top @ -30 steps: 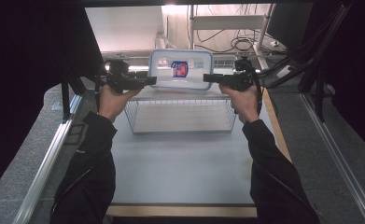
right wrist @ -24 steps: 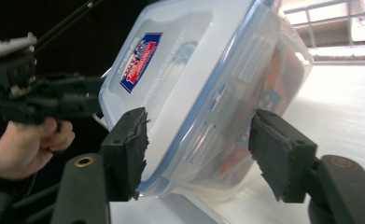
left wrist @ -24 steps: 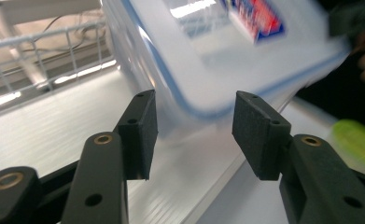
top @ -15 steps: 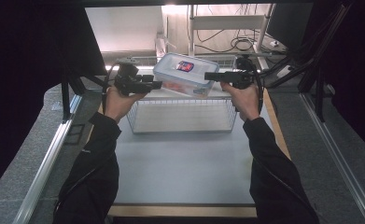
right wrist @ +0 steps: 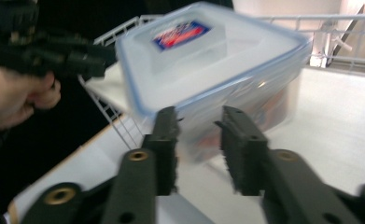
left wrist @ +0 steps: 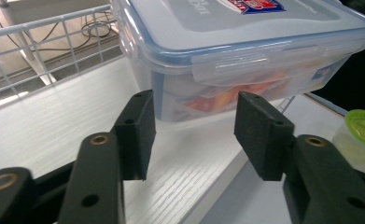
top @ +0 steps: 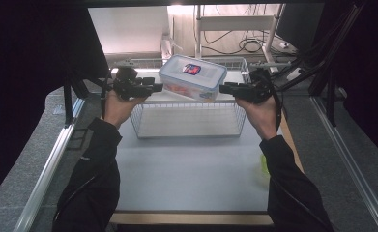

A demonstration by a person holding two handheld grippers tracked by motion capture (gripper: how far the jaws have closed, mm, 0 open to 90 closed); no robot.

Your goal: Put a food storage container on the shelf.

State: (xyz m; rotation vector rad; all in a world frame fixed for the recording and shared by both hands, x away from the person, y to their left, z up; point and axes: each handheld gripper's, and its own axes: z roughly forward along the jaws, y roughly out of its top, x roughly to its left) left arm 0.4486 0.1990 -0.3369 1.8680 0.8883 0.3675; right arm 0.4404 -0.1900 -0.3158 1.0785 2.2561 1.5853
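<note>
The clear plastic lidded box (top: 192, 77) sits tilted over the far side of the white wire basket (top: 190, 129). It lies between the left gripper (top: 156, 87) and the right gripper (top: 223, 88).

Both grippers' jaws have just been closing, the left to half-wide and the right to narrow, and nothing is between either pair. The step looks like lowering the box into the basket. Next, the box needs levelling.

High view: above the near side, facing forward and down.
Gripper views: each close along its jaws, from left and right.
Shared: the clear box (top: 192, 77).
</note>
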